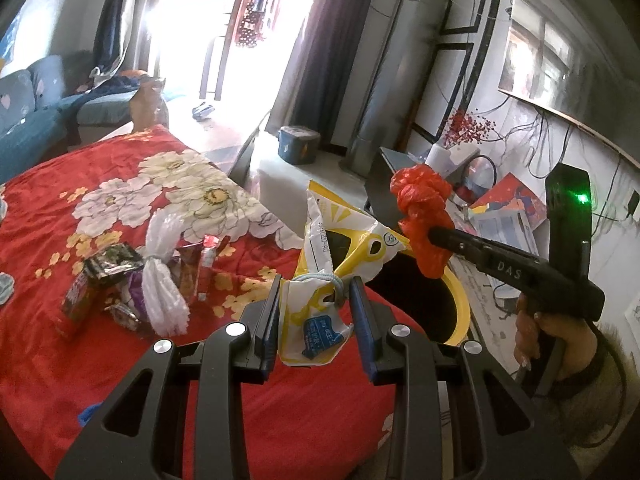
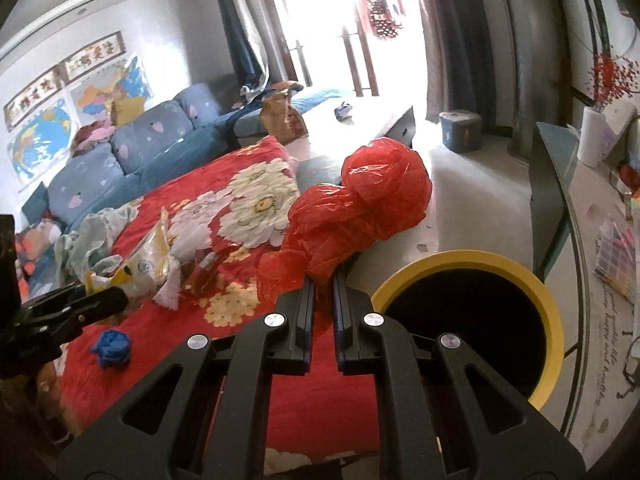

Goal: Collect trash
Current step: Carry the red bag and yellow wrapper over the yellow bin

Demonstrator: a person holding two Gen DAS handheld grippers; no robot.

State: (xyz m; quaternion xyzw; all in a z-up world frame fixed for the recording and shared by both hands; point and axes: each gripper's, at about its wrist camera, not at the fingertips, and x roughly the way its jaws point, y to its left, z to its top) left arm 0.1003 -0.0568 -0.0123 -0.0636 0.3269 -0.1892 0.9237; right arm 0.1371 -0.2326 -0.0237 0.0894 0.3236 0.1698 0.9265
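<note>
My left gripper (image 1: 315, 280) is shut on a crumpled yellow and white snack bag (image 1: 336, 256) and holds it above the red floral blanket (image 1: 120, 208), beside the bin. My right gripper (image 2: 323, 276) is shut on a crumpled red plastic bag (image 2: 352, 216); in the left wrist view the red bag (image 1: 424, 216) hangs over the yellow-rimmed bin (image 1: 460, 300). The bin (image 2: 472, 312) stands right of the bed, its dark inside open. The snack bag in the left gripper also shows in the right wrist view (image 2: 136, 264).
More trash lies on the blanket: a white plastic bundle (image 1: 162, 280), dark wrappers (image 1: 104, 280), a blue crumpled piece (image 2: 112, 346), a pale cloth (image 2: 92, 236). A dark table edge (image 2: 548, 200) stands right of the bin. A blue sofa (image 2: 120, 156) stands behind the bed.
</note>
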